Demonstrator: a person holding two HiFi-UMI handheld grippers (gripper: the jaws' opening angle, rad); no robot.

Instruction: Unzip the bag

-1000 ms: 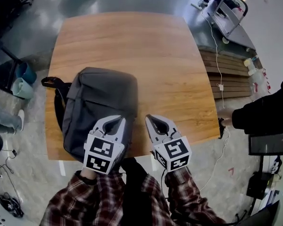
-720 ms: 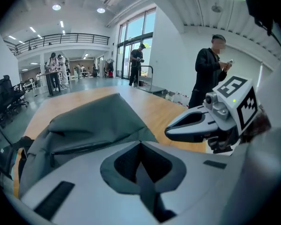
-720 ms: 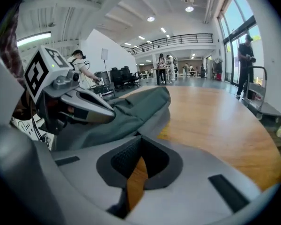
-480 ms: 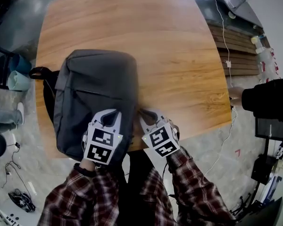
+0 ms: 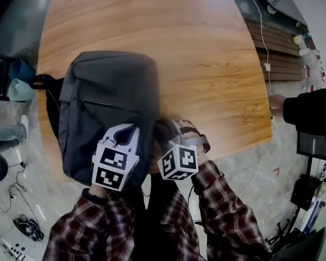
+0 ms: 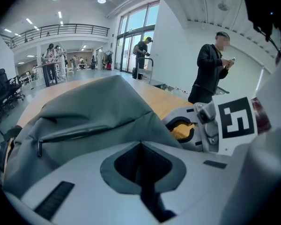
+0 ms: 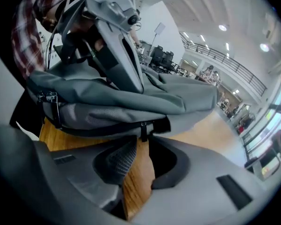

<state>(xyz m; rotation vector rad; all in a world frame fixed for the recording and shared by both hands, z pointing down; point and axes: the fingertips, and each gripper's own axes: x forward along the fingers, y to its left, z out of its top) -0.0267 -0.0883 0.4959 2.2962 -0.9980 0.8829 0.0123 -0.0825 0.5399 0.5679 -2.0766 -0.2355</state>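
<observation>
Bag (image 5: 108,107), a gray backpack, lies flat on the near left part of the wooden bench (image 5: 206,64). Left hand-held gripper (image 6: 140,143) rests on top of it, jaws together. Right hand-held gripper (image 7: 143,142) sits at the bag's side edge with its jaws a bit apart, and a zipper pull (image 7: 143,131) is right at the tips.

Your left gripper (image 5: 129,132): jaws pressed together, tips pointing away from you. Your right gripper (image 5: 167,129): jaws slightly apart, nothing gripped, turned inward toward left one, just beside it. Left forearm (image 5: 89,222) and right forearm (image 5: 223,200) in plaid sleeves, both held low and close to body.
</observation>
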